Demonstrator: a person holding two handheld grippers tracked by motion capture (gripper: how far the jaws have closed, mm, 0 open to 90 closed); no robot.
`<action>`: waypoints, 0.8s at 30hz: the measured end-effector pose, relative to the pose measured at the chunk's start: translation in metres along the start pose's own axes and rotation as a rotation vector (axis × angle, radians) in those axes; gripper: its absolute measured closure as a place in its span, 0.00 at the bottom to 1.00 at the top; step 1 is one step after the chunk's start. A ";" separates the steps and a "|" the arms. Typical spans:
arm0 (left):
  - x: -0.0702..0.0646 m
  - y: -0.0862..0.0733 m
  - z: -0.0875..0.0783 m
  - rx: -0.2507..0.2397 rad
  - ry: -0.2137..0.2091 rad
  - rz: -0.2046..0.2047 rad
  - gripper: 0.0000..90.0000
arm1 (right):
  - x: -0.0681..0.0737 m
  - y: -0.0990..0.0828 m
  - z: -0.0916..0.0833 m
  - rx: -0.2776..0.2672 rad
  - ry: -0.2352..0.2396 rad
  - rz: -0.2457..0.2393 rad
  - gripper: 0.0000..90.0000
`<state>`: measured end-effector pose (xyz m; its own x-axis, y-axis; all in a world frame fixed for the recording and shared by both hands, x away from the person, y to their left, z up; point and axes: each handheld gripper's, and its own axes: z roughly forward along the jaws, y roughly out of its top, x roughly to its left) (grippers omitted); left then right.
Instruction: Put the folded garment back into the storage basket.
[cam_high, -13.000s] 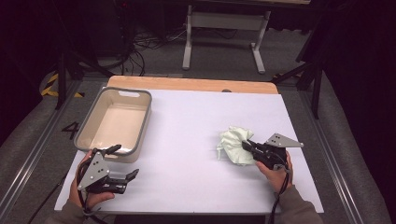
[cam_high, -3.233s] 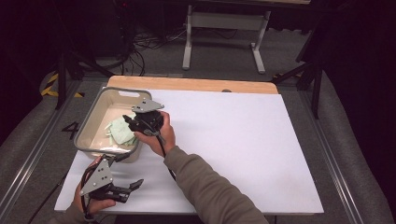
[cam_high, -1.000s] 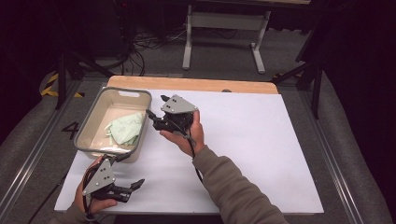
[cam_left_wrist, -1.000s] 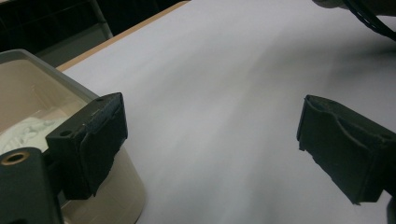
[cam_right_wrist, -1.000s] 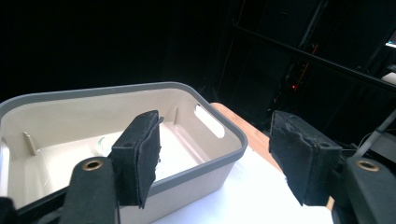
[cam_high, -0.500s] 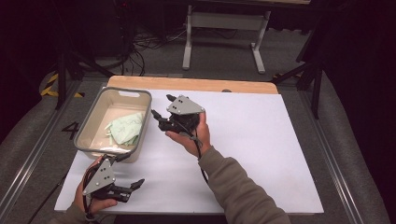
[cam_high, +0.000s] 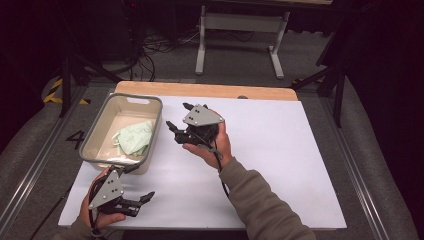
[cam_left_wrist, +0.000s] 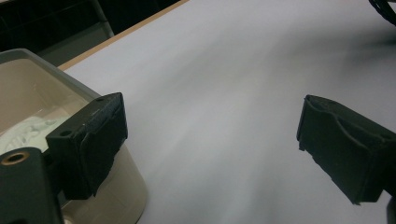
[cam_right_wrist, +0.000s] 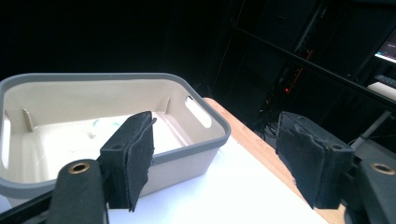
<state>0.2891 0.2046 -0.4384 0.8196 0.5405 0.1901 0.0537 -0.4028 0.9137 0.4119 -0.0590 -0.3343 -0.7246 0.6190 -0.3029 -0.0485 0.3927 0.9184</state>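
Note:
A crumpled pale green cloth (cam_high: 134, 137) lies in the beige bin (cam_high: 131, 97), at the table's back left. My right gripper (cam_high: 177, 116) hovers just right of the bin and points at it. Its jaws have just been opening and stand open with nothing between them. The right gripper view looks between the right gripper's (cam_right_wrist: 215, 158) jaws at the bin (cam_right_wrist: 116, 77). My left gripper (cam_high: 141, 181) rests open and empty near the front left edge, just in front of the bin. In the left gripper view, my left gripper (cam_left_wrist: 219, 140) faces bare white table, with the bin (cam_left_wrist: 28, 60) and cloth (cam_left_wrist: 23, 133) at the left.
A white sheet (cam_high: 280, 150) covers the table, with a wooden strip (cam_high: 210, 90) along its far edge. Behind the table stand a metal stand's legs (cam_high: 240, 45) and cables (cam_high: 150, 50) on the floor. Black frame posts (cam_high: 340, 75) flank the back corners.
The cloth, once on the table at the right, now lies in the bin. My right gripper has let it go and drawn back to the right of the bin. The left gripper has stayed put.

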 end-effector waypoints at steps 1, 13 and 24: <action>0.000 0.000 0.000 0.000 0.000 -0.002 0.11 | 0.000 0.000 -0.001 0.001 0.002 0.000 0.31; -0.001 0.000 0.000 0.001 -0.004 -0.005 0.11 | -0.003 -0.002 -0.009 -0.001 -0.033 -0.010 0.17; 0.000 0.000 0.001 0.004 -0.003 -0.006 0.11 | -0.006 -0.004 -0.017 -0.022 -0.038 0.004 0.04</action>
<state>0.2894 0.2039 -0.4390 0.8210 0.5406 0.1834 0.0609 -0.4024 0.9134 0.4046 -0.0755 -0.3317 -0.6982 0.6461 -0.3083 -0.0612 0.3752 0.9249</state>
